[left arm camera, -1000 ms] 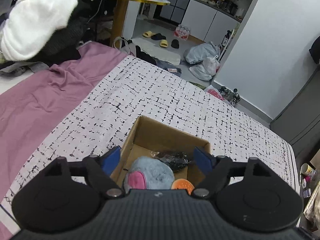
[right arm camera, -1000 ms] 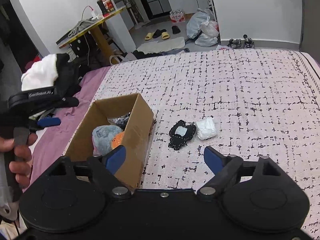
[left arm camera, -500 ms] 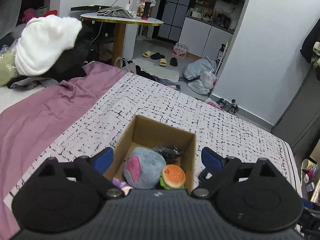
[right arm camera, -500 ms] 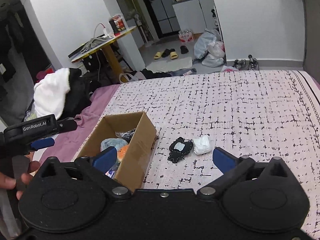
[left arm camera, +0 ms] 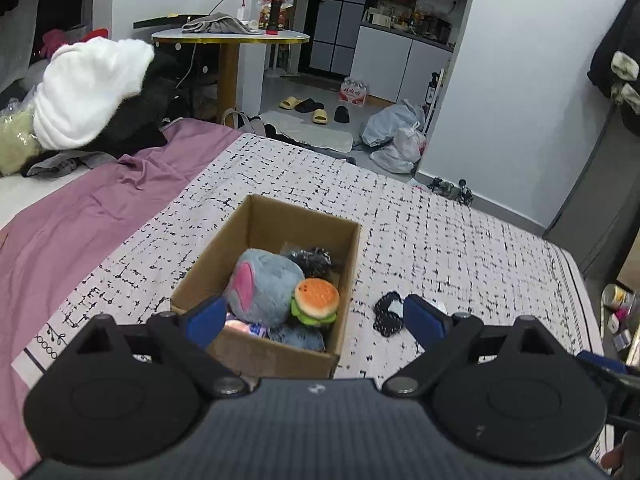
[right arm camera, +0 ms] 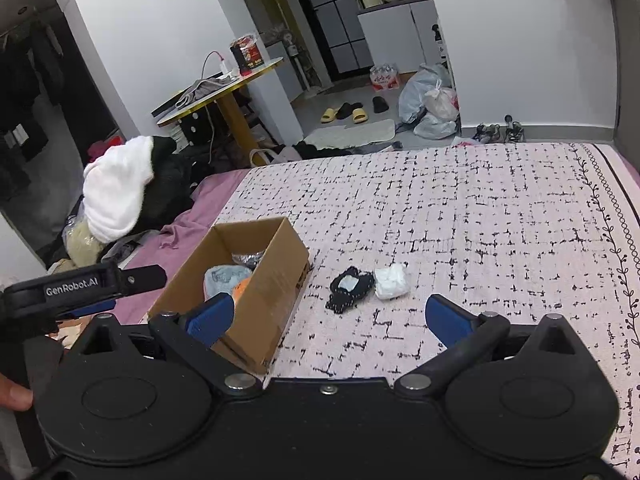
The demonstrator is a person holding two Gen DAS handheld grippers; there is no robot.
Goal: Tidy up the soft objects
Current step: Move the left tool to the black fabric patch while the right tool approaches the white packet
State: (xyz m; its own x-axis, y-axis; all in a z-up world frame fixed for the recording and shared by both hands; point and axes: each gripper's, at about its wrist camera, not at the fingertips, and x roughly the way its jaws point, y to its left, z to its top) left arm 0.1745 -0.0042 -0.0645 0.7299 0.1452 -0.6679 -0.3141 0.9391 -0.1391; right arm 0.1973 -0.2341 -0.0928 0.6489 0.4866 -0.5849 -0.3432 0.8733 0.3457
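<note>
An open cardboard box [left arm camera: 276, 216] stands on the patterned bedspread; it also shows in the right wrist view [right arm camera: 276, 276]. It holds a grey-blue plush [left arm camera: 264, 284], a burger toy [left arm camera: 316, 298] and a dark shiny item [left arm camera: 310, 258]. A black soft item [right arm camera: 348, 288] and a white soft bundle [right arm camera: 391, 281] lie on the spread just right of the box. My left gripper [left arm camera: 316, 316] is open and empty, above the box's near end. My right gripper [right arm camera: 326, 314] is open and empty, short of the black item.
A purple sheet [left arm camera: 80, 224] covers the bed's left side, with a pile of white and black clothes [left arm camera: 92, 92] beyond it. A round table [left arm camera: 230, 36] and slippers and bags on the floor [left arm camera: 392, 136] lie past the bed's far edge.
Both grippers have pulled back and risen, so the box and the two loose items look smaller and farther. The left gripper's jaws have spread wider. The objects have not moved.
</note>
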